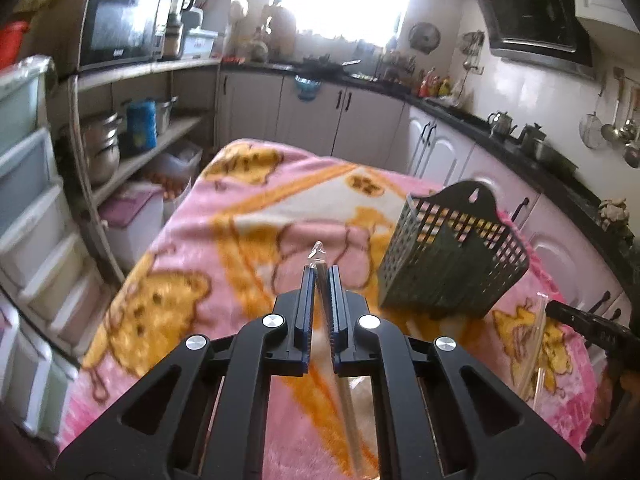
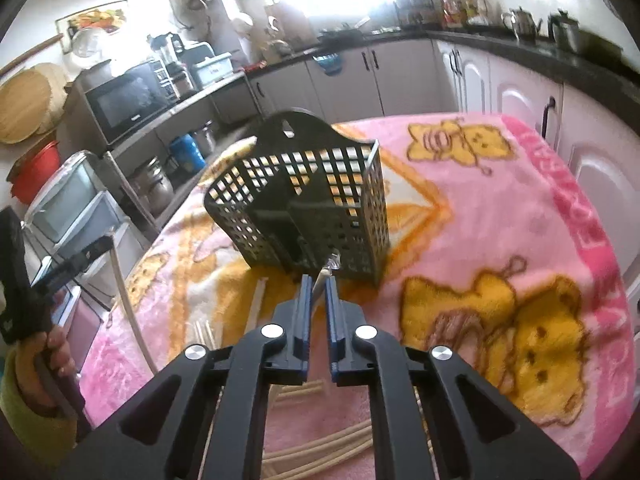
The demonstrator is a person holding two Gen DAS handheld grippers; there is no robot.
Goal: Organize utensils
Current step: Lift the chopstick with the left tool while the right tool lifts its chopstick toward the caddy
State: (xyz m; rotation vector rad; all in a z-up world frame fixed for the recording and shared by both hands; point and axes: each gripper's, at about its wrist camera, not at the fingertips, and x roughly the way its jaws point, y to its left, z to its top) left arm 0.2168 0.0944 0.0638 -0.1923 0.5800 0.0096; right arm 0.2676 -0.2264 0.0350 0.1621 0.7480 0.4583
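Observation:
A dark slotted utensil basket stands on the pink blanket. In the left wrist view my left gripper is shut on a plastic-wrapped chopstick; its wrapper tip pokes out past the jaws and the stick hangs down beneath them. The basket sits to the right of this gripper, apart from it. My right gripper is shut on another wrapped chopstick, its tip just in front of the basket's near wall. Several loose chopsticks lie on the blanket below the right gripper.
The pink blanket with yellow bears covers the table. White cabinets under a dark counter run along the right and back. A shelf with pots and plastic drawers stand left. A hand holds the left gripper.

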